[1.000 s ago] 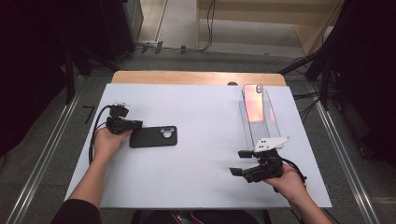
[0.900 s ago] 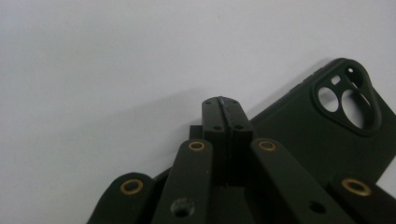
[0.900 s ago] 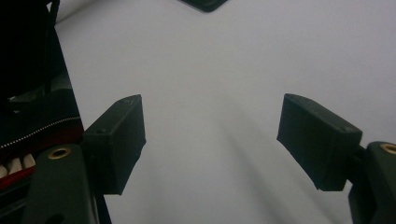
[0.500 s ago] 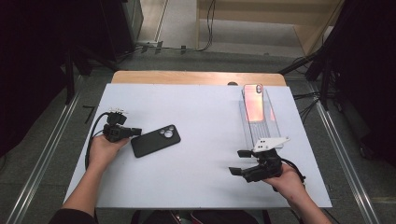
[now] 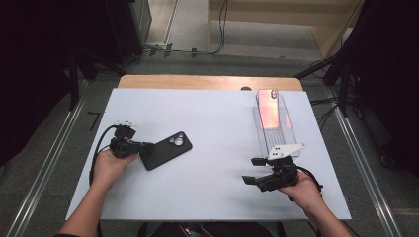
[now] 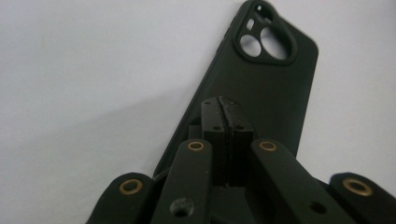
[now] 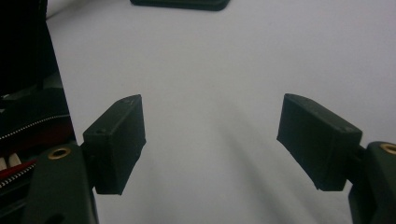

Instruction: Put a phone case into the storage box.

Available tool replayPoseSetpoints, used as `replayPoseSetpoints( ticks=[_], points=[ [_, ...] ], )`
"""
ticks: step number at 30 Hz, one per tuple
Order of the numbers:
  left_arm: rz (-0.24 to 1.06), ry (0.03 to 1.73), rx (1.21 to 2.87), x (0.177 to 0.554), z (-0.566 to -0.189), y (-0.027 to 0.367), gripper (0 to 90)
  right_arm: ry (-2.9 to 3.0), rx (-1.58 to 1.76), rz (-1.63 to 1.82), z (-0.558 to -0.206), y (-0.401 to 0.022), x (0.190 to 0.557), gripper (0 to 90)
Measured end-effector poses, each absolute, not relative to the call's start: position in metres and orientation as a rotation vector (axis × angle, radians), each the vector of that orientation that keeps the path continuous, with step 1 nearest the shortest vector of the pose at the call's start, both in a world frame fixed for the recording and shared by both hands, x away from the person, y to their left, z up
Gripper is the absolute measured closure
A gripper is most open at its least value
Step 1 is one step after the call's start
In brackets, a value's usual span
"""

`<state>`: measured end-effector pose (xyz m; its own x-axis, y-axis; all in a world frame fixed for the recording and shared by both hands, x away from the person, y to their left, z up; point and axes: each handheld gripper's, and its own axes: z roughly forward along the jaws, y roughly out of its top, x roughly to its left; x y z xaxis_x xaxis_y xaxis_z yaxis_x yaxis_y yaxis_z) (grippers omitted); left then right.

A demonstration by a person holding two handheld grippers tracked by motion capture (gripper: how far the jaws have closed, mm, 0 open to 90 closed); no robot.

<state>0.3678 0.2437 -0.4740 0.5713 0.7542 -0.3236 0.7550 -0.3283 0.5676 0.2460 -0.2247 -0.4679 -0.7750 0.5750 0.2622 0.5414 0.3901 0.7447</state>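
Observation:
A black phone case [image 5: 168,149] lies back side up on the white table [image 5: 217,118], its camera cutout [image 6: 266,39] pointing away from my left gripper [image 5: 145,147]. That gripper [image 6: 226,107] is shut on the case's near edge, and a shadow under this end suggests it is slightly raised. My right gripper [image 5: 251,171] hovers open near the front right of the table, with nothing between its jaws [image 7: 208,140]. The case's edge [image 7: 180,3] shows far ahead of it.
A phone with a pink-orange back [image 5: 268,107] rests on a clear ribbed stand [image 5: 279,136] at the back right. A wooden strip [image 5: 207,82] borders the table's far edge. Something dark with a zipper [image 7: 23,130] sits past the table edge beside my right gripper.
My left gripper has moved toward the person and the case has turned with it, from lying level to slanting up to the right. The right gripper has stayed put.

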Motion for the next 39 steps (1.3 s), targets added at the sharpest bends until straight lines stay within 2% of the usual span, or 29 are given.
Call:
replayPoseSetpoints(
  ticks=[4,11,15,24,37,39],
  points=[
    [-0.013,1.157,2.082,0.364,-0.466,0.245,78.5,2.586,1.044,1.363,-0.467,-0.226,0.246,21.4],
    [-0.049,1.013,2.055,0.350,-0.451,0.240,48.6,2.592,1.038,1.347,-0.467,-0.230,0.242,21.4],
    [-0.027,0.959,2.039,0.339,-0.444,0.237,38.6,2.596,1.041,1.344,-0.467,-0.232,0.240,21.4],
    [-0.018,0.871,2.029,0.315,-0.438,0.225,29.8,2.603,1.040,1.339,-0.467,-0.235,0.238,21.4],
    [-0.049,0.769,2.067,0.286,-0.439,0.206,29.6,2.594,1.055,1.348,-0.468,-0.239,0.238,21.4],
    [-0.057,0.757,2.075,0.284,-0.440,0.204,27.1,2.593,1.056,1.344,-0.468,-0.239,0.238,21.4]
  ],
)
